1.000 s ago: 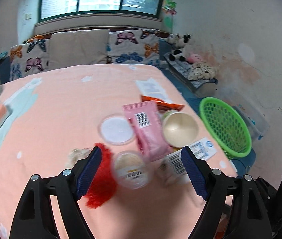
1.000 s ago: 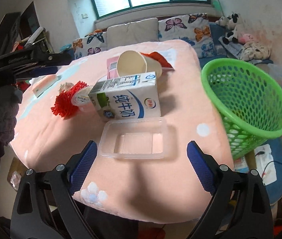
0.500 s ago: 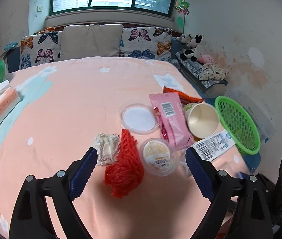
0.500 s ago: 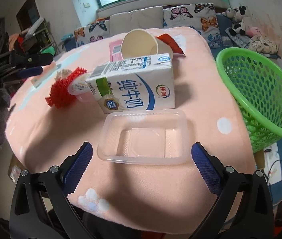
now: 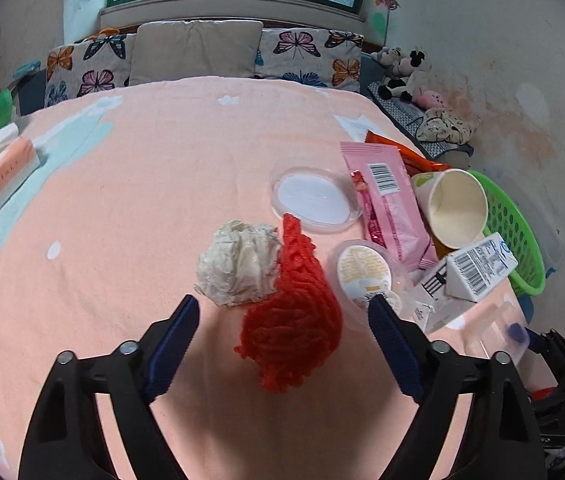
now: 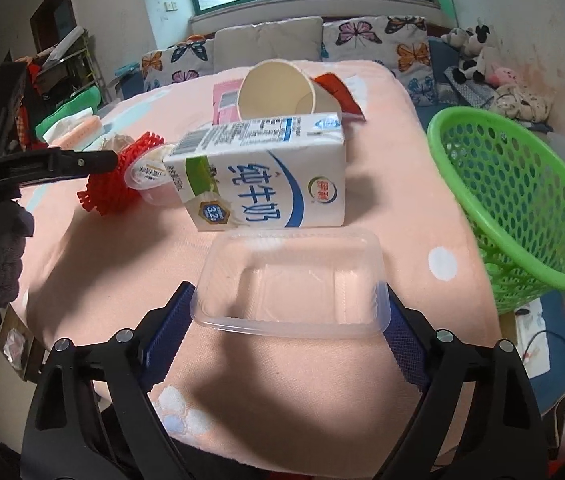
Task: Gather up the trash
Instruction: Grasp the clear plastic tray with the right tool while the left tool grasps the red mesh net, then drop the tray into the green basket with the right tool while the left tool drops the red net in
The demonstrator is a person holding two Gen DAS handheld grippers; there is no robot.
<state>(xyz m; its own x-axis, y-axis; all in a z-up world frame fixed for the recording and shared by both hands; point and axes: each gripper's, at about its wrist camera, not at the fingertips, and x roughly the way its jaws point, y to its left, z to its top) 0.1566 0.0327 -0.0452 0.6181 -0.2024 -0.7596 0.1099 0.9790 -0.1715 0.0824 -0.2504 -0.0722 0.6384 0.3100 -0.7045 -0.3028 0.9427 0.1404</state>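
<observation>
Tray (image 6: 288, 280) edges sit between spread right gripper (image 6: 288, 322) pads.

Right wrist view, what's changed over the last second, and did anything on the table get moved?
The right gripper has closed in on the clear plastic tray, its open jaws now flanking the tray's near corners without squeezing it. The left gripper shifted left, from the yogurt cup to the red mesh and crumpled tissue. Milk carton, paper cup and green basket stayed put.
</observation>
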